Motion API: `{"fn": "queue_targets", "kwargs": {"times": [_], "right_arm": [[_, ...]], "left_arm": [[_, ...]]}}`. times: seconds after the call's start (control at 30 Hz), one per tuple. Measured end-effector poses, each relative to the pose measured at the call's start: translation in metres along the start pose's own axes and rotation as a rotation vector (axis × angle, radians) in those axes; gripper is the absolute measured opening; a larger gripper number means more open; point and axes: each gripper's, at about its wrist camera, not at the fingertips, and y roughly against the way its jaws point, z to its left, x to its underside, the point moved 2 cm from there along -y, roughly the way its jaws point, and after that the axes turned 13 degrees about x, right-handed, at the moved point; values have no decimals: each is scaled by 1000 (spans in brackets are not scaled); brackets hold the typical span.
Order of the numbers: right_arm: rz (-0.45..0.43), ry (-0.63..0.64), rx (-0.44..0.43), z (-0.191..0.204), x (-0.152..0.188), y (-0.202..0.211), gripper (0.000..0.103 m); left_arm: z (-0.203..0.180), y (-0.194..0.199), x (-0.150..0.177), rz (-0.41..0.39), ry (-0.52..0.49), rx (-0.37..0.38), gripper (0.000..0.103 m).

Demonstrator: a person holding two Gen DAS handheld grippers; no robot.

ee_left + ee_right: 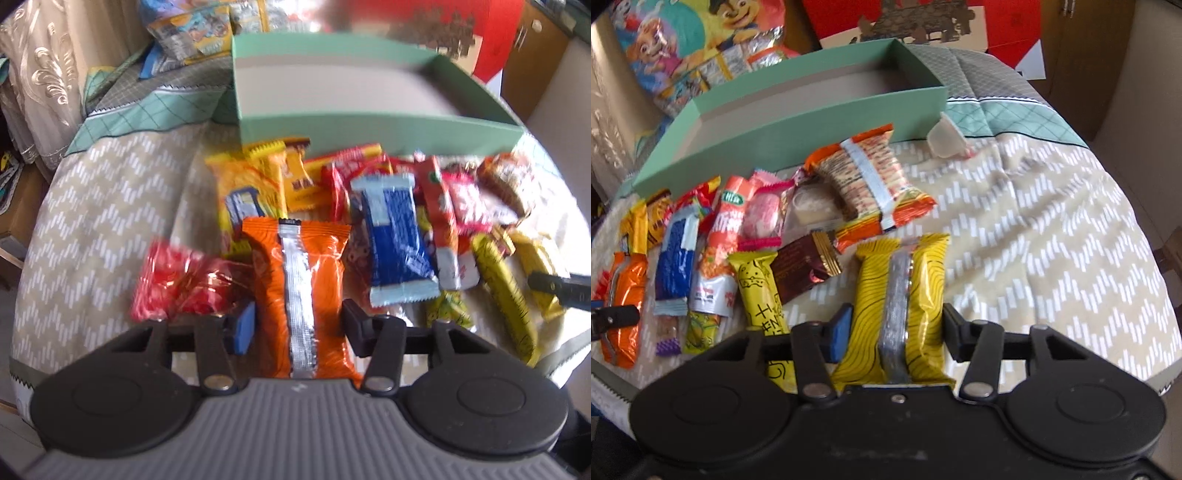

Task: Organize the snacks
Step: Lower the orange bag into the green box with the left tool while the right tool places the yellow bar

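My left gripper (299, 325) is shut on an orange snack packet (299, 288) with a silver seam, held over the cloth-covered table. My right gripper (895, 332) is shut on a yellow snack packet (897, 306) with black lines. A shallow green box (369, 125), its grey inside bare, stands behind the pile; it also shows in the right wrist view (798, 122). Loose snacks lie in front of it: a blue packet (395, 236), a red packet (177, 284), a long yellow bar (506, 291), a brown chocolate (805, 267) and an orange cracker pack (868, 181).
A zigzag-patterned beige cloth (1052, 240) covers the table, with bare cloth to the right. Cartoon-printed snack bags (687, 48) lie behind the box at the left. A red box (960, 18) stands at the back. A curtain (44, 74) hangs at far left.
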Motion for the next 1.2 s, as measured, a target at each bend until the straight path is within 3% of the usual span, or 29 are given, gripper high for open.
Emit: {"fn": "queue_targets", "kwargs": {"times": [0.4, 0.63, 0.93, 1.2], "right_arm": [[-99, -32, -74, -16, -26, 46, 49], [-176, -5, -141, -11, -94, 47, 49], [-193, 24, -189, 14, -221, -14, 49], [-143, 86, -158, 51, -291, -106, 49]], "left_arm": [[-6, 43, -30, -100, -1, 74, 49], [4, 37, -98, -150, 8, 80, 49], [23, -19, -209, -159, 43, 47, 49], [39, -96, -254, -89, 37, -15, 49]]}}
